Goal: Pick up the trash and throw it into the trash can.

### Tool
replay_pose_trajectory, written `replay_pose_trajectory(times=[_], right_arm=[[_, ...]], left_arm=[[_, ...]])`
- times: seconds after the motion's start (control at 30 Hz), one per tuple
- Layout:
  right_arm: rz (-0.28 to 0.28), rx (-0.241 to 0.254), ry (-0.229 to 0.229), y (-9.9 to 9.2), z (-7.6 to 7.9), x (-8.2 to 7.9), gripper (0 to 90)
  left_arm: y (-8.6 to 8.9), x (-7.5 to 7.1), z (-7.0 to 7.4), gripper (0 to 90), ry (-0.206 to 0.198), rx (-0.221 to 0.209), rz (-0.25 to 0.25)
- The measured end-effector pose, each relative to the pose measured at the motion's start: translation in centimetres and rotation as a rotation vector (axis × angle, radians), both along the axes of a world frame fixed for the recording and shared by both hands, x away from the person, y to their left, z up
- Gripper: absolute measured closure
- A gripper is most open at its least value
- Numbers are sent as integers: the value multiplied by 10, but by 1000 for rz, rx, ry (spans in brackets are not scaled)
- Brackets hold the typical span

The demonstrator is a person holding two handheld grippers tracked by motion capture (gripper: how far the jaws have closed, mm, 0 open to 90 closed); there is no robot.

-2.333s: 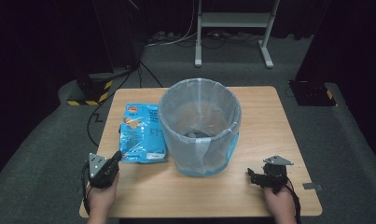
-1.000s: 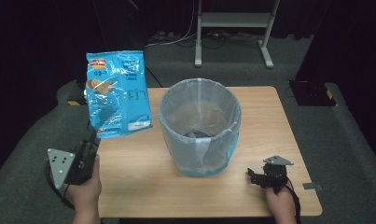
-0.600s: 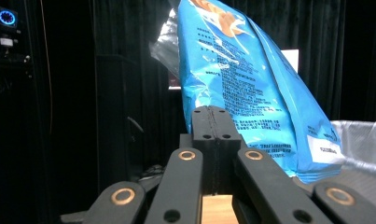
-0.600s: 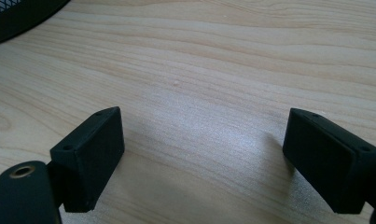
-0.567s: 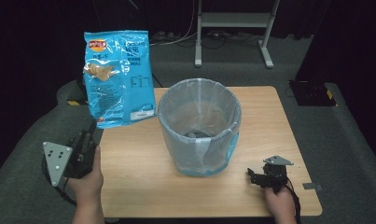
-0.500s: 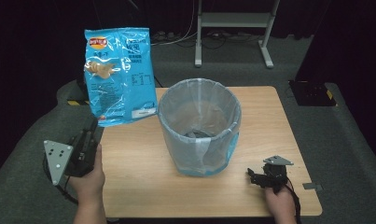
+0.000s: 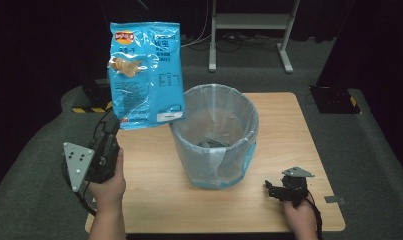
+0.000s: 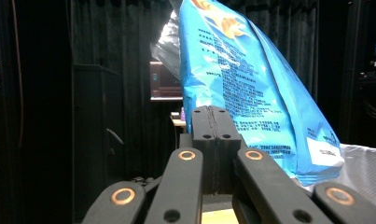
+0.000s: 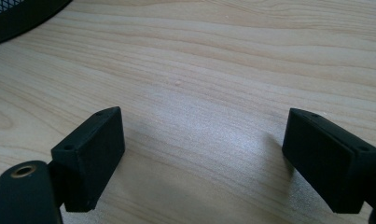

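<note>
Blue crisp packet [image 7: 146,72] held upright in the air above the worktop's [image 7: 154,190] left side, just left of the lined waste bin [image 7: 214,137], lower corner pinched in the left claw [image 7: 112,126], jaws pressed together on the packet's edge in the left gripper view [image 8: 251,88]. Right claw [image 7: 269,188] low over the bare wood at the worktop's near right corner, jaws spread wide with nothing between them [image 9: 202,154].

chip bag [image 7: 146,75] | red-yellow brand badge top left | print too small to read
</note>
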State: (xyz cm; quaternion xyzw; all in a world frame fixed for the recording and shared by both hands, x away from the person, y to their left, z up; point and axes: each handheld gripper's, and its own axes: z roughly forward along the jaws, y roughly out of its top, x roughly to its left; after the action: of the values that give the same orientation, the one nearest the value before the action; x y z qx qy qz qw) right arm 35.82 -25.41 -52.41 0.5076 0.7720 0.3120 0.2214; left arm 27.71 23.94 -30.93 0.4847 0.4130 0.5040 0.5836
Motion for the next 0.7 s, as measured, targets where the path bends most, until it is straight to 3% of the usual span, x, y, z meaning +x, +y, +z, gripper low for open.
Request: replay_pose_trajectory(times=[0.7], right_arm=[[1, 4, 5, 0, 0, 0, 126]], left_arm=[[-69, 26, -4, 900, 24, 20, -137]])
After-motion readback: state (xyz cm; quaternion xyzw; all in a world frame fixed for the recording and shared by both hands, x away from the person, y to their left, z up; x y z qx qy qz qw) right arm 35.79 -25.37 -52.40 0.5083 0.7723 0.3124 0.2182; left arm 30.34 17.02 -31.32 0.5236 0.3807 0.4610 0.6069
